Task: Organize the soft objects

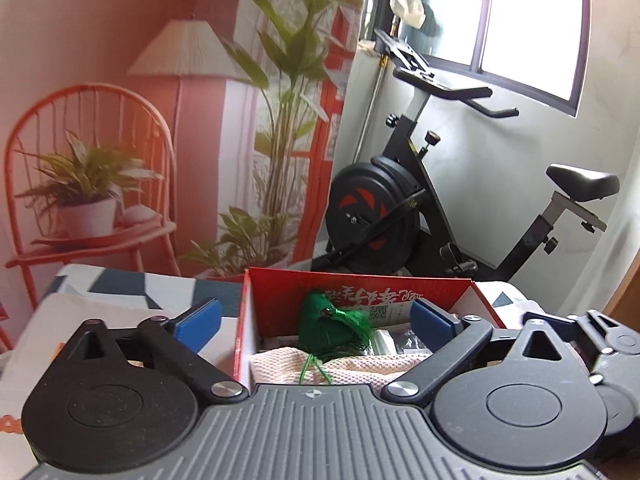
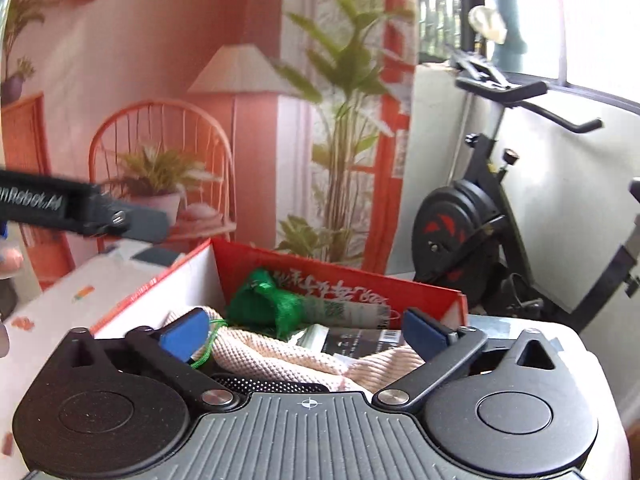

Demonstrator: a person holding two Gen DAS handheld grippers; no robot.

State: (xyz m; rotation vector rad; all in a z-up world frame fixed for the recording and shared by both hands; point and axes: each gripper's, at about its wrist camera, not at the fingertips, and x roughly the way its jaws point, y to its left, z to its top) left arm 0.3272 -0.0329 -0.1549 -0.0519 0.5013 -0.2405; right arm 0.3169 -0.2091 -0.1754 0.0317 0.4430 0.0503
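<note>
One box (image 1: 360, 300), one green pouch (image 1: 324, 322).

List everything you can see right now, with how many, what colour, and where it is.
Red cardboard box: one, red outside and white inside, open on the patterned surface.
Green tasselled fabric pouch: one, green, inside the box on the cloth.
Pale pink knitted cloth: one, pink, in the box at the near side.
Exercise bike: one, black, by the window behind the box.
Printed backdrop: one, orange-pink, behind the box.
Left gripper: one, black, blue pads, open over the box.
Right gripper: one, black, blue pads, open over the cloth.
</note>
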